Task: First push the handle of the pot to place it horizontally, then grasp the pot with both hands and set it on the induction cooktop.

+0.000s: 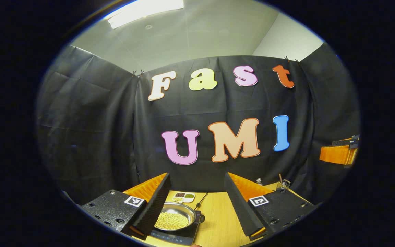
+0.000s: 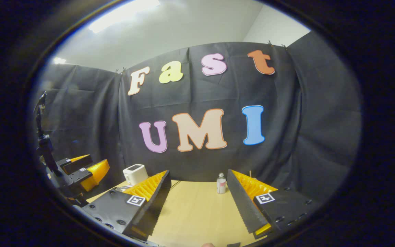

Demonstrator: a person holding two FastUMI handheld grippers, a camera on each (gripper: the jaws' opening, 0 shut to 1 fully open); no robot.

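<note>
In the left gripper view a steel pot (image 1: pixel 180 213) filled with yellow beans sits on the black induction cooktop (image 1: pixel 175 236), low and just behind my left finger. Its short dark handle (image 1: pixel 200 218) points to the right. My left gripper (image 1: pixel 197 176) stands open above and in front of the pot, with nothing between its fingers. My right gripper (image 2: pixel 198 173) is also open and holds nothing, over bare wooden table (image 2: pixel 197 212). The right gripper view shows the left gripper (image 2: pixel 81 169) held up at the far left.
A white divided dish (image 1: pixel 183 197) of beans lies behind the pot, with a black cable (image 1: pixel 201 200) beside it. A white appliance (image 2: pixel 135 173) and a small bottle (image 2: pixel 221 183) stand by the back wall. A small rack (image 1: pixel 283 185) sits at the table's right.
</note>
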